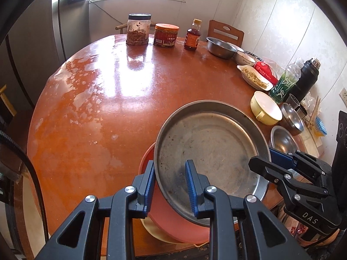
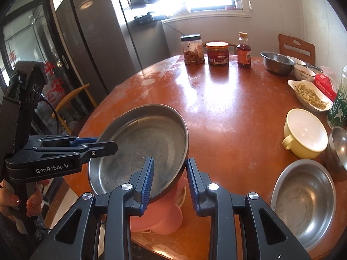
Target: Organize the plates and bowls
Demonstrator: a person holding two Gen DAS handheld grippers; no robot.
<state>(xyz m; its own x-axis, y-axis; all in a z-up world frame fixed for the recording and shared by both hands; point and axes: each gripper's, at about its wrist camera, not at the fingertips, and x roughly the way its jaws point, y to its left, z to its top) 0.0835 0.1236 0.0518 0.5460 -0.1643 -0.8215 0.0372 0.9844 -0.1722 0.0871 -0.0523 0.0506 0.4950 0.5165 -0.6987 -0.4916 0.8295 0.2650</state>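
A large round steel plate (image 1: 208,143) lies tilted on a pink plate (image 1: 173,223) near the table's front edge; it also shows in the right wrist view (image 2: 143,149). My left gripper (image 1: 170,186) straddles the steel plate's near-left rim, jaws open, one finger on each side. My right gripper (image 2: 170,184) straddles its right rim, jaws open; it shows at the plate's right edge in the left wrist view (image 1: 271,158). A cream plate edge shows under the pink one (image 1: 151,225).
A round orange table (image 1: 108,99) carries a yellow cup (image 1: 265,108), steel bowls (image 2: 303,203) (image 1: 221,47), a dish of sprouts (image 2: 310,95), jars (image 1: 138,30) and a sauce bottle (image 1: 192,35) at the back, bottles and a black flask (image 1: 305,78) at right.
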